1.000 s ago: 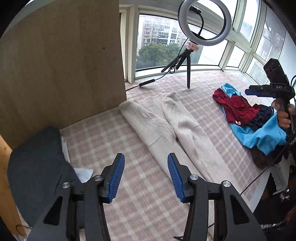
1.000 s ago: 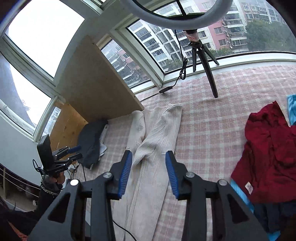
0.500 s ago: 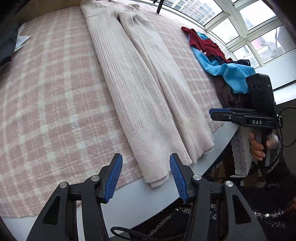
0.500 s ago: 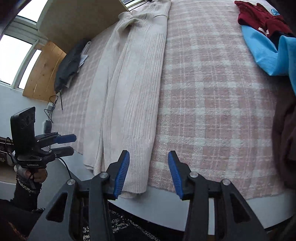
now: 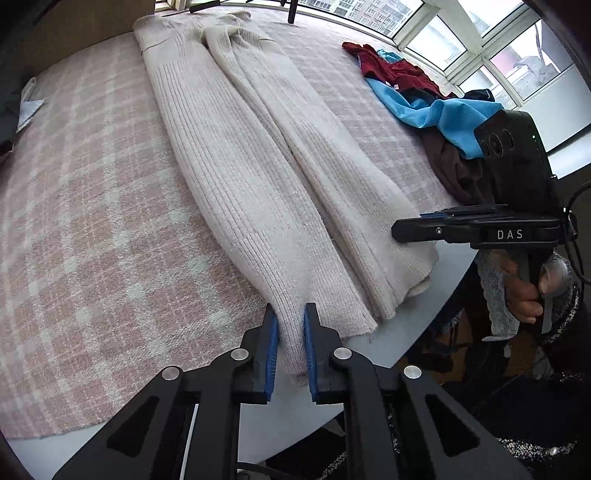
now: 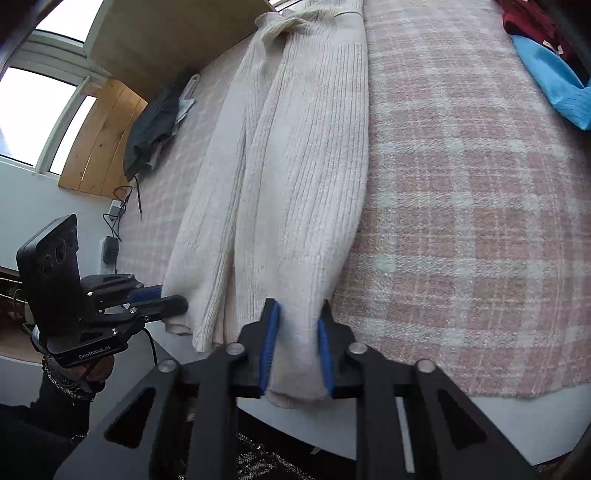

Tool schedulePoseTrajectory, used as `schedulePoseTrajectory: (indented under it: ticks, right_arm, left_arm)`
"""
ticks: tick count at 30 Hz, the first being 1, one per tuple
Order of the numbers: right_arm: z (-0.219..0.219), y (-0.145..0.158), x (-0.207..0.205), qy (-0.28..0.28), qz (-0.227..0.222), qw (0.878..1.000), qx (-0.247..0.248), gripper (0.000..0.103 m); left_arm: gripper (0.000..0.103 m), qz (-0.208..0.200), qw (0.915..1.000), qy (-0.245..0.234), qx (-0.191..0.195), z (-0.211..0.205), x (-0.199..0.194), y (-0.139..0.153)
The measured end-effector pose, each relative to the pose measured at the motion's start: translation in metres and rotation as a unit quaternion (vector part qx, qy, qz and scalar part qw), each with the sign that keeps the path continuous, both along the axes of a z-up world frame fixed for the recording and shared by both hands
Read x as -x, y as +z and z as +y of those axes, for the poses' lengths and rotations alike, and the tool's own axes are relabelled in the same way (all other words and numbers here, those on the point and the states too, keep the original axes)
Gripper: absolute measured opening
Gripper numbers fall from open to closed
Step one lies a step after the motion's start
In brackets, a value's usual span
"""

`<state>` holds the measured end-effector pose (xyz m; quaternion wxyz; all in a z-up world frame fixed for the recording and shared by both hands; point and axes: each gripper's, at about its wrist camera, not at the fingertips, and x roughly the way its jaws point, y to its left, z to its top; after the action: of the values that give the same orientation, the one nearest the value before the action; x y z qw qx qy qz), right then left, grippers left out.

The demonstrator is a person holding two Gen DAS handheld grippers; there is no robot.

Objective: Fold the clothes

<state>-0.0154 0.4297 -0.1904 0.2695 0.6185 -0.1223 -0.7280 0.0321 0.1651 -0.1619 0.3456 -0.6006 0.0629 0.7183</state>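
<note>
A cream ribbed knit garment (image 5: 258, 166) lies lengthwise on the pink plaid table cover (image 5: 92, 221), in two long parts side by side, its hems at the near table edge. My left gripper (image 5: 290, 339) is shut on the hem of the left part, with cloth bunched between the blue pads. My right gripper (image 6: 293, 343) is shut on the hem of the right part (image 6: 306, 166), which fills the gap between its fingers. Each gripper shows in the other's view, held by a hand: the right gripper (image 5: 410, 225) and the left gripper (image 6: 162, 299).
A pile of red (image 5: 388, 68), blue (image 5: 436, 107) and brown clothes lies at the table's right side. A dark garment (image 6: 155, 122) sits at the far left beside a wooden board (image 6: 166, 33). The grey table edge (image 5: 295, 424) runs just under both grippers.
Both grippers were open above the garment's hems. They have dropped to the near edge and shut, each on one hem.
</note>
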Motion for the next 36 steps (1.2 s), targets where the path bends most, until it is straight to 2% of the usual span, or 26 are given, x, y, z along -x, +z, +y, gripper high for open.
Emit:
schedulePoseTrajectory:
  ticks: [2, 5, 8, 13, 14, 17, 19, 22, 24, 26, 29, 30, 31, 32, 33, 36]
  right_arm:
    - [-0.004, -0.007, -0.006, 0.019, -0.011, 0.999, -0.039, 0.015]
    - [-0.006, -0.002, -0.007, 0.024, -0.015, 0.998, -0.059, 0.018]
    - [-0.020, 0.012, 0.004, 0.032, 0.016, 0.998, -0.047, 0.019]
    - [-0.046, 0.037, 0.024, 0.047, 0.076, 0.996, -0.020, 0.019]
    - [-0.054, 0.031, 0.029, 0.052, 0.075, 0.995, -0.023, 0.018]
    - [-0.072, -0.006, 0.039, 0.061, 0.020, 0.998, -0.009, 0.018]
    - [-0.063, -0.002, 0.039, 0.059, 0.013, 0.998, 0.008, 0.018]
    - [-0.043, 0.014, 0.038, 0.055, 0.013, 0.998, 0.035, 0.018]
    - [-0.032, 0.013, 0.042, 0.042, 0.021, 0.999, 0.003, 0.018]
    - [-0.028, 0.000, 0.044, 0.044, 0.005, 0.999, -0.023, 0.018]
    - [-0.017, -0.001, 0.037, 0.042, -0.002, 0.999, -0.030, 0.018]
    - [-0.011, 0.004, 0.031, 0.041, 0.005, 0.999, -0.033, 0.019]
    - [-0.005, 0.009, 0.026, 0.040, 0.012, 0.999, -0.035, 0.029]
    - [0.002, 0.014, 0.020, 0.039, 0.019, 0.998, -0.038, 0.045]
    - [0.007, 0.015, 0.015, 0.039, 0.018, 0.998, -0.036, 0.049]
    - [0.019, 0.010, 0.001, 0.047, 0.004, 0.998, -0.034, 0.050]
  left_arm:
    - [0.012, -0.005, 0.9998, 0.007, 0.016, -0.005, -0.003, -0.007]
    - [0.013, -0.028, 0.9995, 0.013, 0.005, -0.004, -0.002, -0.020]
    - [0.014, -0.031, 0.9995, 0.006, -0.006, -0.002, 0.001, -0.016]
    - [0.018, 0.012, 0.9995, 0.000, 0.030, -0.006, -0.003, 0.003]
    - [0.018, 0.025, 0.9992, -0.001, 0.032, -0.006, -0.006, 0.009]
    - [0.024, 0.043, 0.9987, -0.022, 0.019, 0.001, -0.014, 0.019]
    - [0.026, 0.043, 0.9983, -0.039, 0.007, 0.011, -0.018, 0.017]
    - [0.027, 0.017, 0.9983, -0.054, -0.011, 0.034, -0.016, 0.000]
    - [0.031, 0.003, 0.9978, -0.058, -0.032, 0.042, -0.017, -0.009]
    - [0.034, -0.009, 0.9972, -0.059, -0.044, 0.045, -0.017, -0.013]
    - [0.034, -0.018, 0.9980, -0.045, -0.041, 0.030, -0.012, 0.004]
    - [0.035, -0.009, 0.9988, -0.033, -0.035, 0.020, -0.009, 0.010]
    - [0.038, -0.007, 0.9994, -0.018, -0.027, 0.009, -0.006, 0.012]
    - [0.039, -0.009, 0.9998, -0.003, -0.020, -0.004, -0.003, 0.013]
    - [0.039, -0.016, 0.9997, 0.010, -0.015, -0.013, 0.000, 0.010]
    - [0.039, -0.032, 0.9990, 0.029, 0.009, -0.012, 0.011, -0.009]
